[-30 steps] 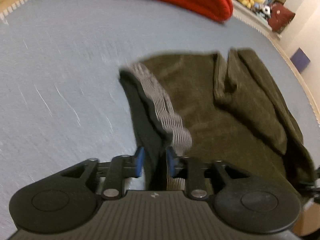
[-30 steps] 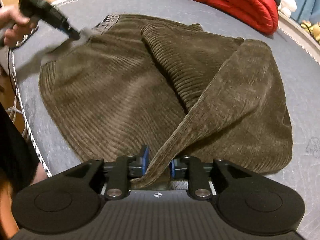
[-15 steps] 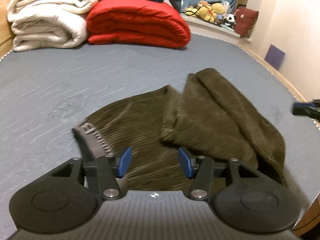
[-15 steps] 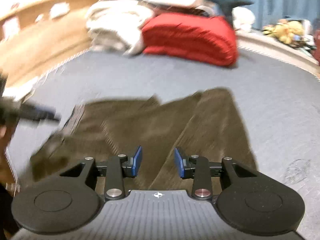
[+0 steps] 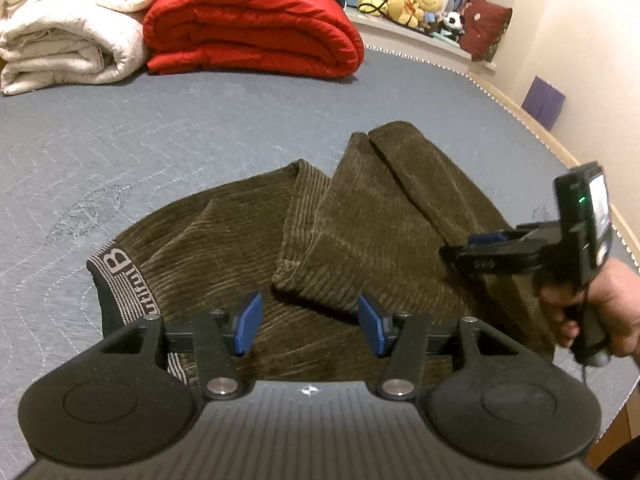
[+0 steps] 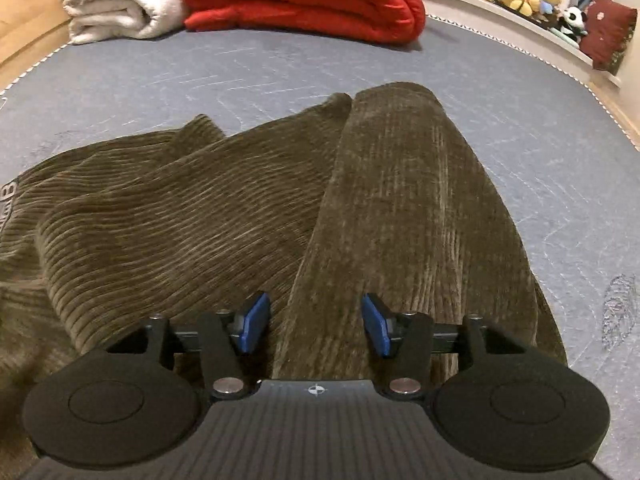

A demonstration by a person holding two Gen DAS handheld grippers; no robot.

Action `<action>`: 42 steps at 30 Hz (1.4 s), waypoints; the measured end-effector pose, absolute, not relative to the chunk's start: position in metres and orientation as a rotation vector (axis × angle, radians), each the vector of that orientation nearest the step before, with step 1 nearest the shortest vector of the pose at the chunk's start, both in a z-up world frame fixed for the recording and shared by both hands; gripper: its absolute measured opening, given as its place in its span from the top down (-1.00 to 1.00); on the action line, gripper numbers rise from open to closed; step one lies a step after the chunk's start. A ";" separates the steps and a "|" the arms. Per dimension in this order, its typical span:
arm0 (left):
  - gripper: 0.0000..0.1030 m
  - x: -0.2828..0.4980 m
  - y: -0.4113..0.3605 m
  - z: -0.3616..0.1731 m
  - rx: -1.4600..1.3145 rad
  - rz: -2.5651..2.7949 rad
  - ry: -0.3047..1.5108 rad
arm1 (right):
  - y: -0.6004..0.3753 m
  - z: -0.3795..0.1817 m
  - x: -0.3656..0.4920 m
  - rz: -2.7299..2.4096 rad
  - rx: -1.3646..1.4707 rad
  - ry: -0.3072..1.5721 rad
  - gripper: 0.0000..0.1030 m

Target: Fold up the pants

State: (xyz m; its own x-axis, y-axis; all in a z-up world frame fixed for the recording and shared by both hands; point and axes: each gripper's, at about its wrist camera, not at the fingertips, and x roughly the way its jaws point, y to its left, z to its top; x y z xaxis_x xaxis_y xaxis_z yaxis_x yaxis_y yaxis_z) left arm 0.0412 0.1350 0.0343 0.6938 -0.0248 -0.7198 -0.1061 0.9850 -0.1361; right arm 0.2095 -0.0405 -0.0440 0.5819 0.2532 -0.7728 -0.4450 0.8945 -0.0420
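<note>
Olive corduroy pants (image 5: 360, 220) lie folded on the grey-blue quilted bed (image 5: 160, 128), legs doubled over the seat. The grey waistband with a letter B (image 5: 120, 276) shows at the left. My left gripper (image 5: 310, 326) is open and empty, just above the near edge of the pants. My right gripper (image 6: 316, 328) is open and empty over the folded leg (image 6: 412, 208). The right gripper also shows in the left wrist view (image 5: 480, 246), held over the right side of the pants.
A red folded quilt (image 5: 256, 24) and a white folded blanket (image 5: 68, 24) lie at the far edge of the bed. Stuffed toys (image 5: 412, 0) sit on a ledge at the back right. The bed's right edge (image 5: 560, 152) runs along a wall.
Both grippers have let go of the pants and opened. The lifted waistband and leg now lie flat on the bed. Both grippers have drawn back and tilted up.
</note>
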 end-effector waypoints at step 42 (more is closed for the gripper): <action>-0.21 0.047 0.142 0.009 -0.193 0.044 0.840 | -0.144 -0.052 0.215 0.235 -0.345 0.781 0.16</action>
